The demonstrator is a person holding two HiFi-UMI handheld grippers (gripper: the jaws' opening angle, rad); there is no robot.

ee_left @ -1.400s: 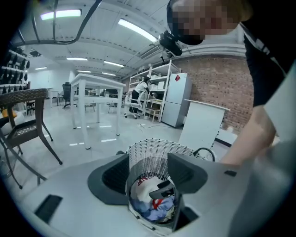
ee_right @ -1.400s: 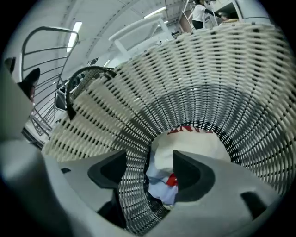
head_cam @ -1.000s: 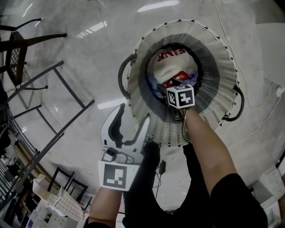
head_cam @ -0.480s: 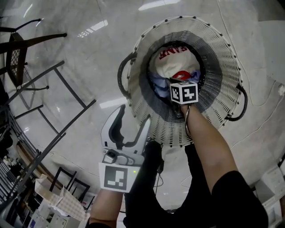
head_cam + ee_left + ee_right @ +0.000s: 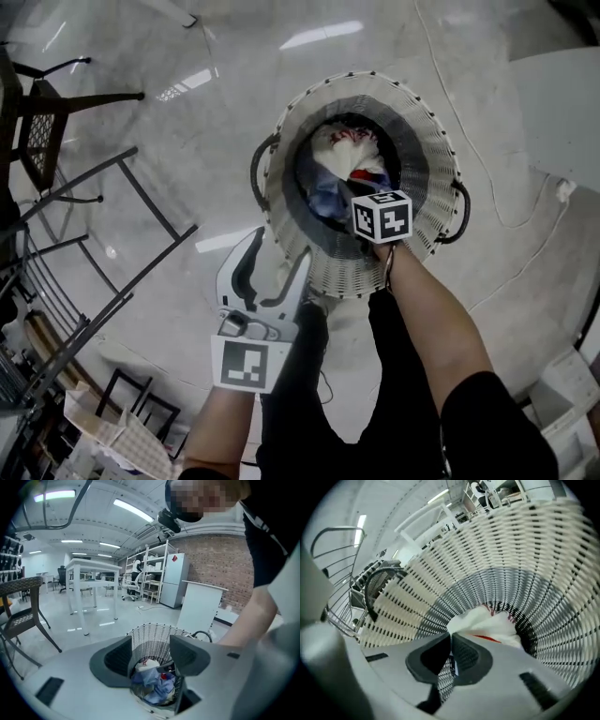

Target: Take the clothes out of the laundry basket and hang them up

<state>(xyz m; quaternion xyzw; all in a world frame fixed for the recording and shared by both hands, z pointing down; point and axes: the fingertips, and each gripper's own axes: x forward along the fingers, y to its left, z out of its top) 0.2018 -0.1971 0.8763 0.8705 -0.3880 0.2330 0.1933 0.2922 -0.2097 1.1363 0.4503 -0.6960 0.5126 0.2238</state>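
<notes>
In upright basket (image 5: 427, 150), garment (image 5: 485, 622) tented upward

A dark slatted chair (image 5: 37, 131) stands at the far left on the glossy pale floor (image 5: 169, 141), and a thin white cable (image 5: 511, 225) trails over the floor at the right. In the left gripper view, a white table (image 5: 93, 569) stands far left. White shelving (image 5: 150, 569) and a white cabinet (image 5: 176, 578) are farther back, with a brick wall (image 5: 215, 569) to their right. The 2 nearest strip lights (image 5: 133, 510) glow overhead.

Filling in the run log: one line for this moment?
right gripper: just closed on white garment in laundry basket | left gripper: open, empty
</notes>
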